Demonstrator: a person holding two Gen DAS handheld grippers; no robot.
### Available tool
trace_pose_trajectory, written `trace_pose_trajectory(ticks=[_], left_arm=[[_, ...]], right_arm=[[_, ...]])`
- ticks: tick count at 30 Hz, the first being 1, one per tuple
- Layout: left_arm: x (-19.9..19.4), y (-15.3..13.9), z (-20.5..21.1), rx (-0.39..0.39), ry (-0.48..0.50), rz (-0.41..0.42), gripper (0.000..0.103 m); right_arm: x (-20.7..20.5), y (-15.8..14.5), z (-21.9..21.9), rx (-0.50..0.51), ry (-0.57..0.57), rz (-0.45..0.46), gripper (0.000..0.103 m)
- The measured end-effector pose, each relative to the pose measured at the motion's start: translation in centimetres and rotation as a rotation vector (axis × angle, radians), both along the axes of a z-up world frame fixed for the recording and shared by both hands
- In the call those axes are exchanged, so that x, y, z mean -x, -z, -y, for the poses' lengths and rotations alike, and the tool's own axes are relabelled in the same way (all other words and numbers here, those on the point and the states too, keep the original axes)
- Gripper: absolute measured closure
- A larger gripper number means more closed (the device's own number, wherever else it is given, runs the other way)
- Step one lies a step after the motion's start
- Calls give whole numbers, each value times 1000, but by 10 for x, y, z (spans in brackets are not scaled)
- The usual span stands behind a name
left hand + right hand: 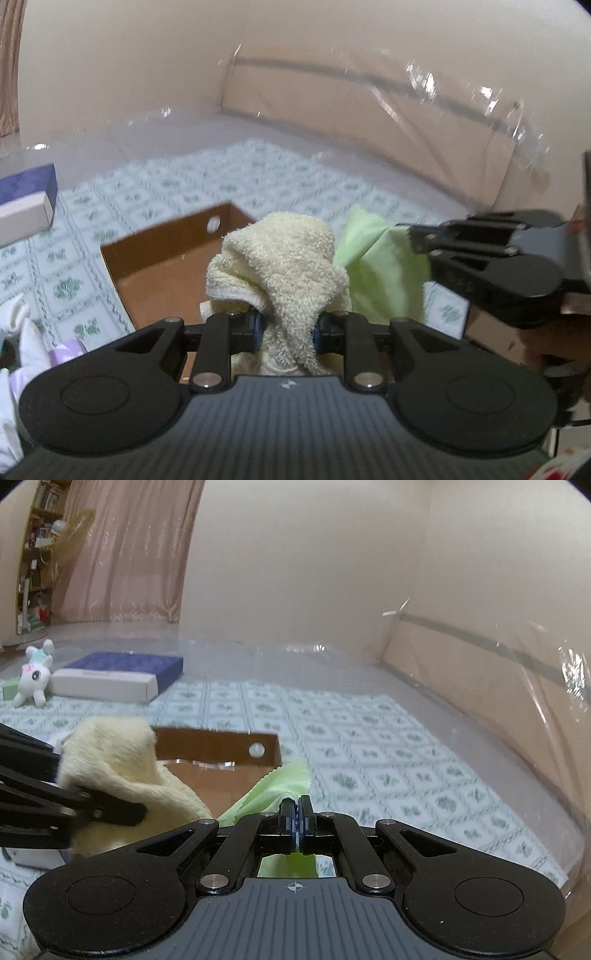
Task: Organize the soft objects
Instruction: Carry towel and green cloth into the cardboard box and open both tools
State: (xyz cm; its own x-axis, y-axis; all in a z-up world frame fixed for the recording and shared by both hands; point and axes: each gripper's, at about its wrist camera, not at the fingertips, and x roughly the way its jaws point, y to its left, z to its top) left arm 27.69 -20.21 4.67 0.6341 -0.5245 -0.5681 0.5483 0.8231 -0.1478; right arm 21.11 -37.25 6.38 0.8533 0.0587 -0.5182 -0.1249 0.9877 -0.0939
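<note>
Towel, cream terry, sits at centre frame in the left wrist view, bunched and draped over the fingers of the left gripper, whose jaws are narrowed onto it with the pile filling the gap between the blue pads. Cloth, thin and light green, is pinched in the right gripper, its jaws fully closed with only the fabric between them; the free corner stands up ahead of the fingers at lower centre of the right wrist view. Box, brown cardboard and open-topped, lies just behind and below both loads, left of centre in the left view, on a patterned mat. No contents can be seen in the part of the box that shows. A plush toy and a blue case rest at upper left of the right view, well apart from the box. Judged step: carrying both soft items to the box. The next move appears to call for bringing each load over the opening, then releasing; the towel's trailing folds may catch on the rim.
</note>
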Motion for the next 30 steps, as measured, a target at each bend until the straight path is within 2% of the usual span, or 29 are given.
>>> trace_pose_trajectory(ticks=[6,12,15,16,19,20,25,30], left_arm=[[-21,34,2,-78,11,-64,79],[-15,56,2,-130,72,-129,76],[-8,63,0,-147,84,-142,73],[-5,64,-1,-152,90,-144,67],[6,62,-3,-161,119,-133,48],[10,60,-4,-162,125,-123,45],[31,44,-18,-150,118,-76,40],[54,27,-43,-121,56,-35,38]], right_arm=[[-18,24,-10,-8,-24,-66,102],[-30,46,-18,-44,-51,-138,102],[-30,57,-22,-44,-70,-183,102],[-28,60,-23,-43,-78,-196,102],[-24,69,-25,-42,-85,-222,101],[-23,72,-26,-47,-86,-229,101],[-12,73,-24,-64,-87,-232,101],[-5,67,-20,-80,-93,-223,101]])
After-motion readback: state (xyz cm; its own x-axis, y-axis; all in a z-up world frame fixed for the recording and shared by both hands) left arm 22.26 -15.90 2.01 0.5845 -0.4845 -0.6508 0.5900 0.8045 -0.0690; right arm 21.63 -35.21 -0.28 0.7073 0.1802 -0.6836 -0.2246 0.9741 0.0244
